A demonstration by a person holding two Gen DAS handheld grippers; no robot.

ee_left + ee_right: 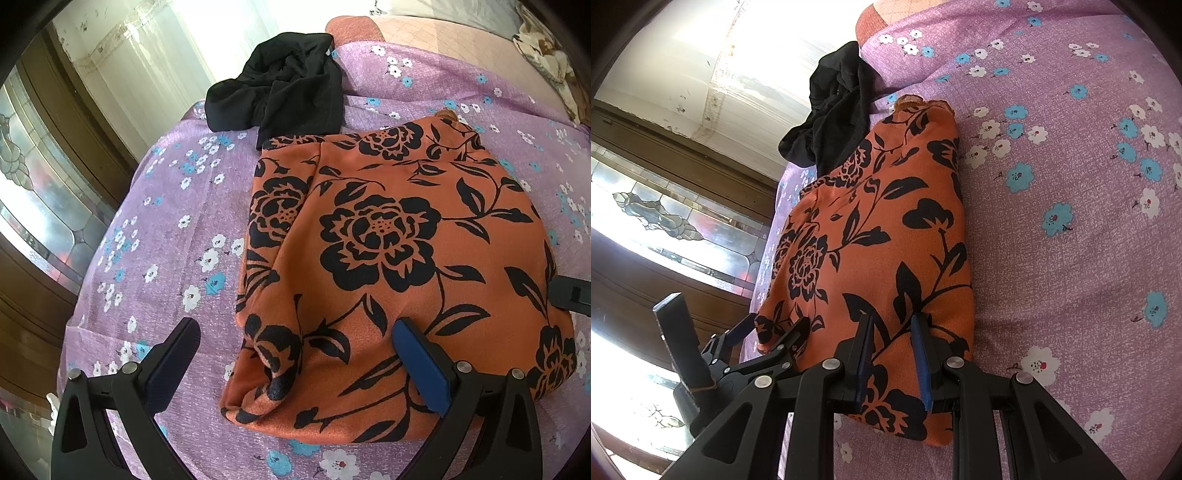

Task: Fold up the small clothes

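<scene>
My left wrist camera looks steeply down, close over the near edge of the orange floral garment (pixel 388 258) on the purple bedsheet (pixel 166 221). My right wrist camera, rolled sideways, sits just beside it; both share the black garment (pixel 277 81) beyond.
</scene>
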